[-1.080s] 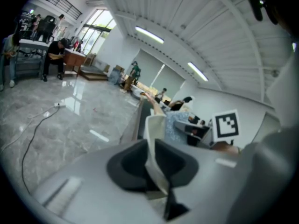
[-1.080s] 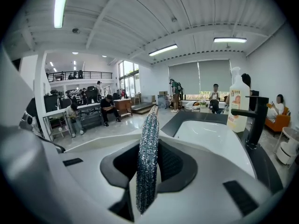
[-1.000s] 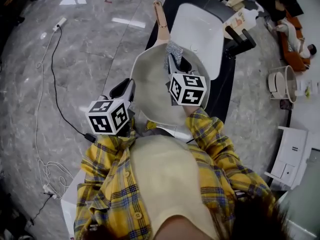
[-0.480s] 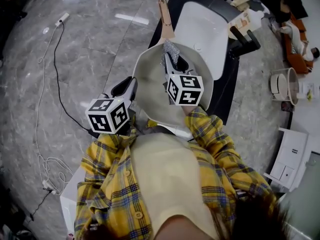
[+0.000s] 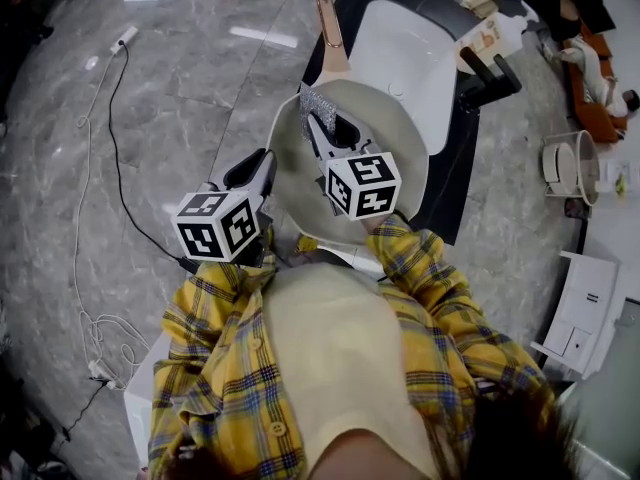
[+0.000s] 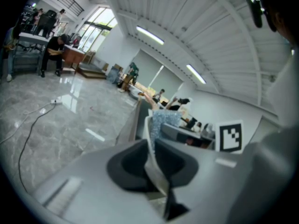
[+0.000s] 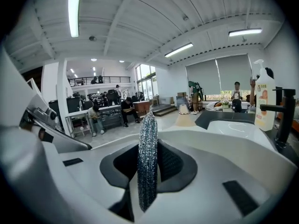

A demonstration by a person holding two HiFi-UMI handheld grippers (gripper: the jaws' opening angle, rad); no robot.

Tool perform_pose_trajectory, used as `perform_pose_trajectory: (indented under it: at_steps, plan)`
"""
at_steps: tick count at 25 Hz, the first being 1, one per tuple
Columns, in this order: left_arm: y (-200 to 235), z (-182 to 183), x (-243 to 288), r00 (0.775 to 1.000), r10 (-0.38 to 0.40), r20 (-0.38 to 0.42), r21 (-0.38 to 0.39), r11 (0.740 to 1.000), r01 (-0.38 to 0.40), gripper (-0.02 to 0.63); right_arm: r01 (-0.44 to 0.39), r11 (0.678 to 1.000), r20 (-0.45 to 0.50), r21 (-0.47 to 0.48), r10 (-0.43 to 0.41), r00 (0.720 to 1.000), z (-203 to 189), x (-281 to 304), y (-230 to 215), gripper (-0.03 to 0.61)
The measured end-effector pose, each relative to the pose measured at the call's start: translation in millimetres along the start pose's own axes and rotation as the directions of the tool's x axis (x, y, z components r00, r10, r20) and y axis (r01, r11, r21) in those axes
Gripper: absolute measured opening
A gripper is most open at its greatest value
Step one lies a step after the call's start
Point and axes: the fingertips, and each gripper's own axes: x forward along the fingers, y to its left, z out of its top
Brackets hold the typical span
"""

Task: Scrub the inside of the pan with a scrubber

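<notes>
**Scrubber on pan wall, both tools gripping**

- Scrubber [image 7: 148, 157]: silver mesh pad, standing edge-on and upright between my right tool's [image 5: 325, 133] jaws. The jaws are clamped on it, with the pad sticking out past the tips.
- From the head view, the scrubber sits inside the pan [image 5: 395, 143], at the far-left part of the bowl just below where the handle [image 5: 328, 26] joins. It looks to be against the inner wall, but I can't confirm contact.
- Pan: cream inside, round, with the tan handle pointing away from me.
- Left tool [image 5: 262, 166]: jaws closed on the pan's thin near-left rim [image 6: 152, 160]. The left gripper view shows the rim edge pinched between them, with the scrubber visible further along that wall.
- The pan is over the near-left part of the dark surface [image 5: 452, 193], just beside the white sink [image 5: 410, 53]. I can't tell whether its base rests on the surface or hangs from my grip.
- Past the sink are a black faucet [image 5: 487, 76] and a soap bottle [image 5: 492, 33] next to it.
- To the left, on the grey marble floor [image 5: 160, 88], a black cable [image 5: 110, 158] trails toward me.
- My sleeves are yellow plaid.
- The right gripper view shows people seated at desks well back in the hall.
</notes>
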Motion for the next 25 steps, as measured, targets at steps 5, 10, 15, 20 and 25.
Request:
perform_pose_trajectory:
  at_steps: [5,10,15,20,25]
  plan:
    - [-0.2,0.1,0.1,1.0,-0.009,0.0,-0.001,1.0,0.009,0.052,-0.084,0.996,-0.023,-0.026,0.084,0.996,-1.4,-1.2,20.6,0.086]
    - [-0.6,1.8,0.9,1.0,-0.02,0.006,-0.009,1.0,0.02,0.052,-0.161,0.986,-0.056,-0.039,0.159,0.986,-2.8,-4.6,37.2,0.086]
    - [0.1,1.2,1.2,1.0,-0.028,0.007,-0.012,1.0,0.028,0.052,-0.226,0.974,-0.094,-0.015,0.224,0.97,-8.1,-10.3,45.5,0.086]
    - [0.3,2.2,0.1,0.999,-0.03,0.009,-0.012,0.999,0.03,0.052,-0.265,0.964,-0.156,-0.015,0.26,0.953,-9.3,-15.8,53.0,0.086]
    - [0.8,2.9,1.1,0.999,-0.033,0.009,-0.016,0.999,0.033,0.052,-0.303,0.953,-0.205,-0.015,0.294,0.934,-11.5,-20.2,60.7,0.086]
